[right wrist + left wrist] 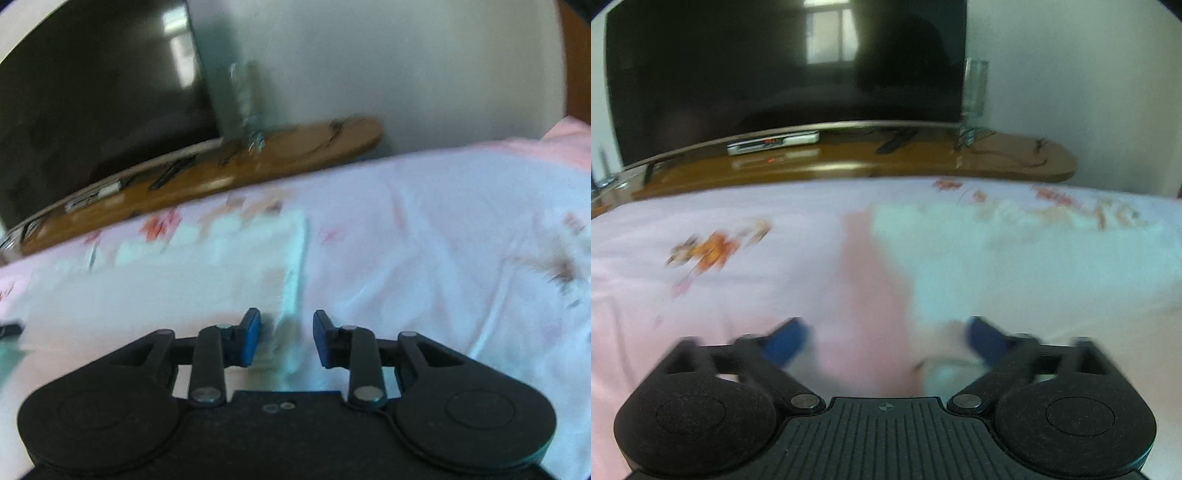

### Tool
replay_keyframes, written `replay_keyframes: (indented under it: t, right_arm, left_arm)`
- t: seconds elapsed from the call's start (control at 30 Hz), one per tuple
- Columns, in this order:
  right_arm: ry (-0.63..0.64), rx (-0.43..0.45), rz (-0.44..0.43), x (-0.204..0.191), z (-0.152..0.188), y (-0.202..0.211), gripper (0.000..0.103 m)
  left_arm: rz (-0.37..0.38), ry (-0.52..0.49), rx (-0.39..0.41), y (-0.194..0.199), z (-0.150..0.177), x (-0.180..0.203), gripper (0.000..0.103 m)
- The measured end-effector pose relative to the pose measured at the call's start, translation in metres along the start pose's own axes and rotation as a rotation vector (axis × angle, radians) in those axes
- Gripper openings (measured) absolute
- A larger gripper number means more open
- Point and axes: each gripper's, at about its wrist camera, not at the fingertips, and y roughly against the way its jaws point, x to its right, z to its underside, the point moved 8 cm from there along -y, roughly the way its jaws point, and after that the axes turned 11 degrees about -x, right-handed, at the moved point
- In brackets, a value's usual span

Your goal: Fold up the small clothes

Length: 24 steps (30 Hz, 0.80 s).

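My right tongs (287, 339), part-open, straddle the pale garment's (192, 266) near-right edge on the bed (443, 221); left tongs (886, 341) gape wide, empty.

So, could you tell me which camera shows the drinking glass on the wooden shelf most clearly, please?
The left wrist view. There the glass stands upright at the right edge of the television, its outline readable despite the blur. In the right wrist view the glass is only a smeared streak against the wall.

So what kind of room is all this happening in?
Probably a bedroom: a pink floral bedsheet covers a bed, facing a large dark television on a brown wooden stand, with a pale folded garment on the sheet.
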Motion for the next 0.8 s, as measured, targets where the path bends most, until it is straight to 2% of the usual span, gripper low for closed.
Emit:
replay_keyframes:
  t: [0.03, 0.07, 0.13, 0.27, 0.33, 0.5, 0.67, 0.8]
  right_arm:
    - [0.032, -0.056, -0.019, -0.001, 0.011, -0.005, 0.032]
    - [0.060, -0.130, -0.038, 0.000, 0.022, -0.016, 0.035]
    - [0.051, -0.137, -0.019, 0.006, 0.027, -0.005, 0.036]
    - [-0.076, -0.099, -0.049, 0.021, 0.043, 0.036, 0.037]
    - [-0.115, -0.123, -0.085, 0.024, 0.064, 0.054, 0.037]
    - [-0.117, -0.144, -0.114, 0.015, 0.132, 0.109, 0.036]
    - [-0.163, -0.150, -0.155, 0.012, 0.171, 0.162, 0.038]
    - [-0.143, -0.164, -0.178, 0.011, 0.199, 0.198, 0.038]
  left_arm:
    - [0.018, 0.029, -0.020, 0.004, 0.005, -0.005, 0.103]
    - [0.009, 0.040, -0.044, 0.006, 0.008, -0.009, 0.103]
    - [-0.031, 0.013, -0.054, 0.019, 0.022, -0.012, 0.103]
    - [-0.015, 0.020, -0.040, 0.063, 0.081, -0.011, 0.103]
    - [-0.023, 0.014, -0.031, 0.087, 0.107, -0.008, 0.103]
    - [-0.030, 0.076, -0.039, 0.134, 0.154, -0.005, 0.103]
    - [-0.014, 0.065, -0.066, 0.170, 0.193, 0.016, 0.103]
    - [-0.010, 0.048, -0.072, 0.198, 0.222, 0.028, 0.103]
